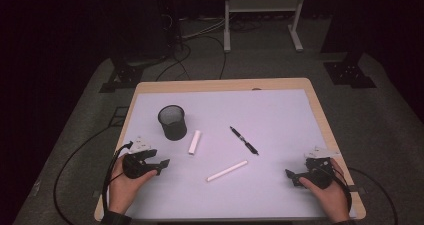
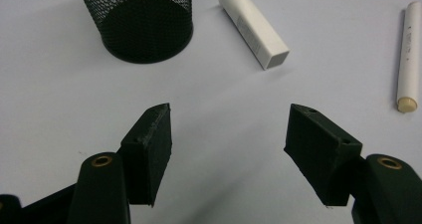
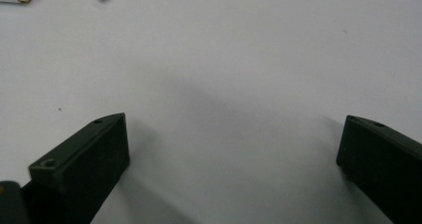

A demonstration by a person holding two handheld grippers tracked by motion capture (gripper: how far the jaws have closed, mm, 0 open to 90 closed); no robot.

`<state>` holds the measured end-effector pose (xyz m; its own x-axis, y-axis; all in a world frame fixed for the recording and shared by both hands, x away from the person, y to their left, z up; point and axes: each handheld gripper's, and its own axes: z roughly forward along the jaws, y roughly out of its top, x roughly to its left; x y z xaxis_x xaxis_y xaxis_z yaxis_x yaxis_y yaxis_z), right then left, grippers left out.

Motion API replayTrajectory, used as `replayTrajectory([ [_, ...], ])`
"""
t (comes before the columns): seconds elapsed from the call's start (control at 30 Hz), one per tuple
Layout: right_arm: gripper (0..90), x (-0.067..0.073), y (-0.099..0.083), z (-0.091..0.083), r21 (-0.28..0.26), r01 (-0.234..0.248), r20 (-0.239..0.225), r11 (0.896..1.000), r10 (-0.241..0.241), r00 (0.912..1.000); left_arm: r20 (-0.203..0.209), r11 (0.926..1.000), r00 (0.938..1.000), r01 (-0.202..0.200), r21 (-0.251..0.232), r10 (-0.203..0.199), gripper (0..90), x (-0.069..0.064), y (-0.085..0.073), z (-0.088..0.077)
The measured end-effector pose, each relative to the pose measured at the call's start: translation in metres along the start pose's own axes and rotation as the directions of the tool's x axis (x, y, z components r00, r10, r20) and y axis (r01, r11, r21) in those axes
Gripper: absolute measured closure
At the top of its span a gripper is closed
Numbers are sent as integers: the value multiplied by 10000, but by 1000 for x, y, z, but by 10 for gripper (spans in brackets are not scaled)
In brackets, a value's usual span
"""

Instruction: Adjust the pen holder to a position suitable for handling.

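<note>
Currently both grippers released, nothing between jaws: left gripper near white tube and mesh cup; right gripper over bare mat.

Dim room around an evenly lit table, soft shadows, slightly soft close-up views.

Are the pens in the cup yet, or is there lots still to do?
Nothing looks done yet: the black mesh cup looks empty. The short white square stick, the long white marker and the black pen all lie loose on the white table mat. Nothing is in hand: the left gripper and right gripper are open and empty. All three still need picking up.
</note>
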<state>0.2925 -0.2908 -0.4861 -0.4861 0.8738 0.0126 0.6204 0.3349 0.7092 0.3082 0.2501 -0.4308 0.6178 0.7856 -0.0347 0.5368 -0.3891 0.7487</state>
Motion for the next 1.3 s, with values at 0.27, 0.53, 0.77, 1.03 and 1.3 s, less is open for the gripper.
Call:
replayTrajectory([
  [0.27, 0, 0, 0, 0, 3, -4, -7, 10000, 4, 10000, -13, 9999, 9999, 158, -49, -158, 374, 5, 10, -4],
  [0.53, 0, 0, 0, 0, 6, 2, -2, 10000, -2, 10000, -105, 9997, 9998, 165, -163, -167, 416, 10, 21, -5],
  [0.77, 0, 0, 0, 0, 14, -16, -10, 10000, 16, 10000, -196, 9997, 9997, 147, -175, -151, 454, 15, 30, -6],
  [1.03, 0, 0, 0, 0, 16, -23, -9, 10000, 23, 10000, -309, 9996, 9992, 233, -149, -237, 450, 22, 38, -8],
  [1.3, 0, 0, 0, 0, 21, -21, -8, 10000, 21, 10000, -471, 9998, 9987, 217, 25, -216, 457, 31, 50, -7],
])
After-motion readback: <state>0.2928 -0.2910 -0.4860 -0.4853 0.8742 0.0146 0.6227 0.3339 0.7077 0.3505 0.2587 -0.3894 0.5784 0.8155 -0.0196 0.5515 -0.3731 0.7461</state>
